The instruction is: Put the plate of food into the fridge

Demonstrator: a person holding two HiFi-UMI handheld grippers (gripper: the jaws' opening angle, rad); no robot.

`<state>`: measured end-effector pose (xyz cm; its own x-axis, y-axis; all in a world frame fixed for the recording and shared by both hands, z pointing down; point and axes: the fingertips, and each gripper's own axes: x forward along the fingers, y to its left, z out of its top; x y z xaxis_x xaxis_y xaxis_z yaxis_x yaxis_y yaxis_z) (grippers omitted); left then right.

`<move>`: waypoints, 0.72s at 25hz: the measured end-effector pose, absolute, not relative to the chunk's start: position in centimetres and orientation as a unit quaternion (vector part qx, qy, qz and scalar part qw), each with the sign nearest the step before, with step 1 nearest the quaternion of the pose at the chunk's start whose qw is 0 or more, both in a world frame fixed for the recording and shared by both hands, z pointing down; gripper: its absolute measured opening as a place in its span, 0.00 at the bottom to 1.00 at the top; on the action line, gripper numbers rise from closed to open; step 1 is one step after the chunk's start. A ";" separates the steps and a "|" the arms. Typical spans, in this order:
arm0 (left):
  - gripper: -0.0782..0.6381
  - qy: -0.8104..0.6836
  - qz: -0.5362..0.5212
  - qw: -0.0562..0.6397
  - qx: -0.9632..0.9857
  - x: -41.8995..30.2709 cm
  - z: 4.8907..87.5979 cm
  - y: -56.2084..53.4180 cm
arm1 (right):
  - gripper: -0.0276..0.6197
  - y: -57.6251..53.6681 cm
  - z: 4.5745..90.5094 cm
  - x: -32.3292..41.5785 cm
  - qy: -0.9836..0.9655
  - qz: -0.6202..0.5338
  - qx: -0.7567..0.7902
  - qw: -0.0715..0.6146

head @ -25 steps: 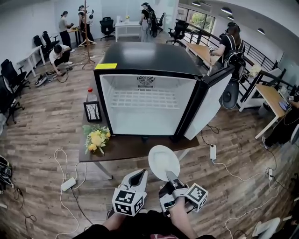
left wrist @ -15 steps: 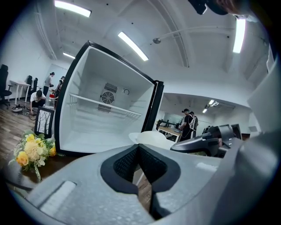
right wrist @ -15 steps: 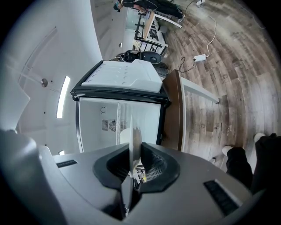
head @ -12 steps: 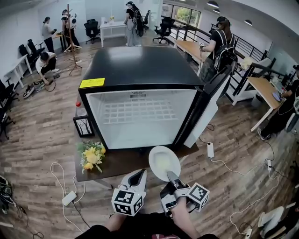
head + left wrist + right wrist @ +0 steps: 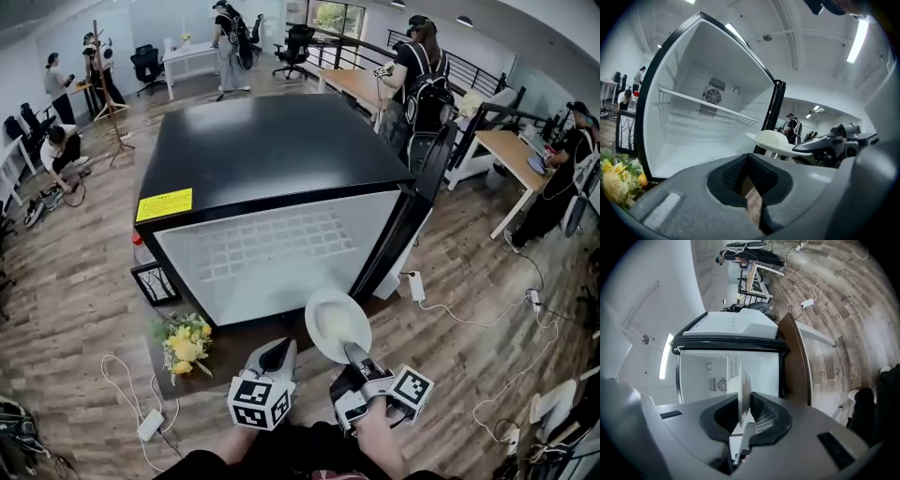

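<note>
An open-plan office with a wood-plank floor (image 5: 84, 281) is shown, with desks, chairs and several people placed well behind a black-cased compact fridge (image 5: 262, 155) with a white interior. The fridge is set on a dark brown low table (image 5: 234, 345), and its door (image 5: 424, 187) is swung wide open at its right side. A white wire shelf (image 5: 272, 246) is seen inside the fridge, and a yellow rectangular sticker (image 5: 164, 203) is stuck at the front left corner of its top. A bunch of yellow and white flowers (image 5: 186, 342) is laid on the table in front of the fridge's left corner, and a small black-framed box (image 5: 153, 281) is stood just beside the fridge's left wall.

A round white plate (image 5: 336, 323) is held roughly level just in front of the fridge's open mouth, toward its right half and outside the cabinet (a pale mound of food is carried on it, seen best in the left gripper view). The plate's near rim is pinched between the closed jaws of the right gripper (image 5: 354, 354), and the plate is seen edge-on in the right gripper view, with the fridge's interior straight beyond it. The left gripper (image 5: 277, 354) is held in front of the fridge, to the left of the plate and apart from it; its jaws are closed, and nothing is gripped between them.
</note>
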<state>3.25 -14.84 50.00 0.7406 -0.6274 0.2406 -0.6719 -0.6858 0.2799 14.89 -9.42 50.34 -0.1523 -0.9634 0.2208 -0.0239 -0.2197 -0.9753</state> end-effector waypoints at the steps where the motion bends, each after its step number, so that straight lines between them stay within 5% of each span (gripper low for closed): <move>1: 0.12 -0.349 0.063 0.179 0.918 3.2 50.1 -15.2 | 0.12 -9.7 50.1 14.8 0.478 -0.585 -0.516 0.403; 18: 0.12 -0.288 0.072 0.188 0.936 1.9 51.2 -19.9 | 0.12 -15.0 45.4 13.4 0.468 -0.538 -0.535 0.454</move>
